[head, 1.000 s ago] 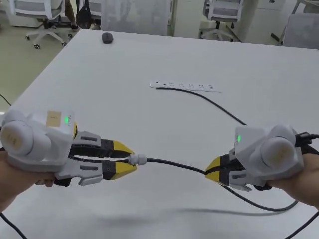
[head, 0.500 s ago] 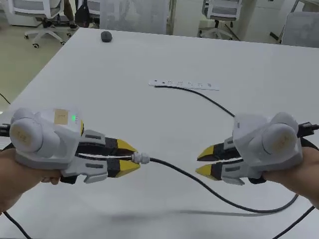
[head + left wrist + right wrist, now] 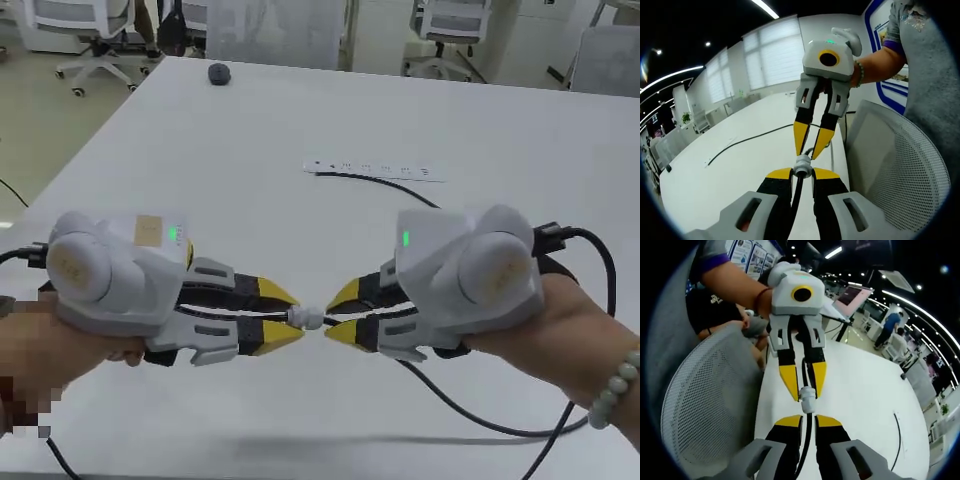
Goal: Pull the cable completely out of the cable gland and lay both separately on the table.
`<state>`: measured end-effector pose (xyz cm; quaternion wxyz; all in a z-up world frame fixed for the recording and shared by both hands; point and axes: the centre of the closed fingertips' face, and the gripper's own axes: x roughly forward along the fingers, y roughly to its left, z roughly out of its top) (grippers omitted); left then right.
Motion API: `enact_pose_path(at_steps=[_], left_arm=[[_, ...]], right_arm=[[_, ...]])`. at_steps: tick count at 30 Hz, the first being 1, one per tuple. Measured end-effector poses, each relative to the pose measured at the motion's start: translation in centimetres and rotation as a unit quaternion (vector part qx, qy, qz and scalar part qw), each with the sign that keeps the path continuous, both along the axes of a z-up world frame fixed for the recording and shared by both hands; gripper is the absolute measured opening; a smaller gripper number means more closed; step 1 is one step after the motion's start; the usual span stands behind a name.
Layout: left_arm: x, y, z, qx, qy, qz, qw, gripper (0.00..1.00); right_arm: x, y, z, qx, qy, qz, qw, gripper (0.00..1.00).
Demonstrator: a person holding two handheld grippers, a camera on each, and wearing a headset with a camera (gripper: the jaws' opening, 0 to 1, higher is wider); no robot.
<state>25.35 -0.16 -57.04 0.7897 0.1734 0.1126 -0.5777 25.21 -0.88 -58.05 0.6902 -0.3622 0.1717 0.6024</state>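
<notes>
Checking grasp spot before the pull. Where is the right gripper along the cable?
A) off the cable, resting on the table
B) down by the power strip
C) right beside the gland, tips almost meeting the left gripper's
C: in the head view the right gripper has its tips around the cable just beside the cable gland, which the left gripper holds above the table.

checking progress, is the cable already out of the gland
No, in the left gripper view the cable passes through the cable gland and comes out on both sides.
</notes>
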Motion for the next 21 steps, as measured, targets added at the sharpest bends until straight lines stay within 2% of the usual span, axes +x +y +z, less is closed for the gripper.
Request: enact_pose_path(at_steps=[3, 9, 17, 21], left_arm=[[-0.1, 0.0, -0.1, 0.001, 0.000, -0.002, 1.0000, 0.15], [0.1, 0.0, 0.1, -0.002, -0.002, -0.002, 1.0000, 0.15], [0.6, 0.7, 0.2, -0.001, -0.007, 0.004, 1.0000, 0.15], [0.7, 0.9, 0.1, 0.000, -0.009, 0.006, 0.9999, 0.15]], right_arm=[[0.0, 0.0, 0.0, -0.002, -0.001, 0.002, 1.0000, 0.00], [0.2, -0.3, 0.2, 0.005, -0.008, 0.005, 0.9999, 0.00], [1.2, -2.6, -0.4, -0.010, -0.013, -0.012, 0.9998, 0.00], [1.8, -3.9, -1.0, -0.017, -0.008, -0.024, 0.9995, 0.00]])
